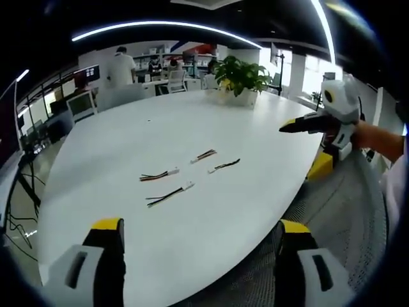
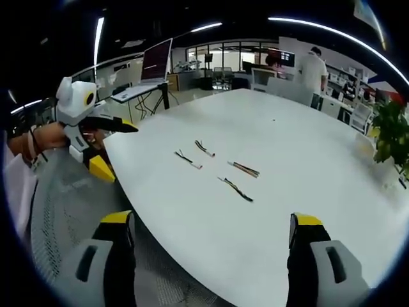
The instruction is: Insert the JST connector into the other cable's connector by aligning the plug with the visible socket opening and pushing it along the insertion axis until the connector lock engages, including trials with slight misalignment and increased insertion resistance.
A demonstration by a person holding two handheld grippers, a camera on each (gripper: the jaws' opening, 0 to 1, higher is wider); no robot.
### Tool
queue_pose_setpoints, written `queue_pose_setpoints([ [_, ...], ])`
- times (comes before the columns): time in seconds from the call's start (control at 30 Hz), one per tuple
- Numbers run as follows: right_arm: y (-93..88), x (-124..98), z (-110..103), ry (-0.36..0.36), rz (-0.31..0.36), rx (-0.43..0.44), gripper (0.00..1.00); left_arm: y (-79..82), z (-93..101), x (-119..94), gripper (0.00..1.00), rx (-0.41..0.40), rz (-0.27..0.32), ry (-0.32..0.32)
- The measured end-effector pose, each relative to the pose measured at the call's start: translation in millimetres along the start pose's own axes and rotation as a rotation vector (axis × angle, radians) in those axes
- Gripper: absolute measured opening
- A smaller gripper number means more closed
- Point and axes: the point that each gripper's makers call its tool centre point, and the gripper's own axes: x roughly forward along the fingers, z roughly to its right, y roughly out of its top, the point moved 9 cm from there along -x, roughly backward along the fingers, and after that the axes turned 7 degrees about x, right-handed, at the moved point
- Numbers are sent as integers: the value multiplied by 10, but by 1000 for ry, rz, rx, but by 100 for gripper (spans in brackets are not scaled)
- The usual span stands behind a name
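Four short JST cables lie apart in the middle of the white table (image 1: pixel 211 115). In the left gripper view they are a cable with a white connector (image 1: pixel 158 175), a second one (image 1: pixel 169 194), a red-striped one (image 1: pixel 204 155) and a dark one (image 1: pixel 223 165). My left gripper (image 1: pixel 201 225) stands open and empty over the near table edge, well short of them. The right gripper view shows the same cables (image 2: pixel 188 159), (image 2: pixel 204 148), (image 2: pixel 243 169), (image 2: pixel 236 188). My right gripper (image 2: pixel 211 219) is open and empty too, and it also appears from the side (image 1: pixel 305 126).
A potted plant (image 1: pixel 241 77) stands at the far end of the table. A grey mesh chair back (image 1: pixel 345 211) lies under both grippers at the table edge. A laptop on a stand (image 2: pixel 155 64) and desks with people (image 1: pixel 121 67) are beyond the table.
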Motion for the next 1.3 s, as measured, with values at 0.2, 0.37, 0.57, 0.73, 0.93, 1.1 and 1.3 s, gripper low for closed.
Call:
queue_pose_setpoints([
  [0.2, -10, 10, -8, 9, -12, -2, 100, 0, -1, 0, 98, -2, 1, -2],
  [0.37, -7, 13, -9, 10, -9, -3, 100, -1, -2, 0, 98, -2, 1, -2],
  [0.57, -8, 18, -16, 12, -17, -7, 100, 0, -7, 0, 98, -11, 1, -2],
  [0.73, 3, 17, -17, 18, -14, -6, 100, 8, -16, -5, 98, -23, 12, -2],
  [0.93, 23, 26, -11, 29, 3, 5, 99, 40, -59, -30, 98, -85, 66, 2],
  [1.1, 47, 49, -6, 35, 8, 4, 99, 57, -67, -39, 98, -104, 90, 2],
  [1.3, 65, 69, -13, 21, -7, -58, 98, 61, -49, -24, 98, -69, 64, -8],
])
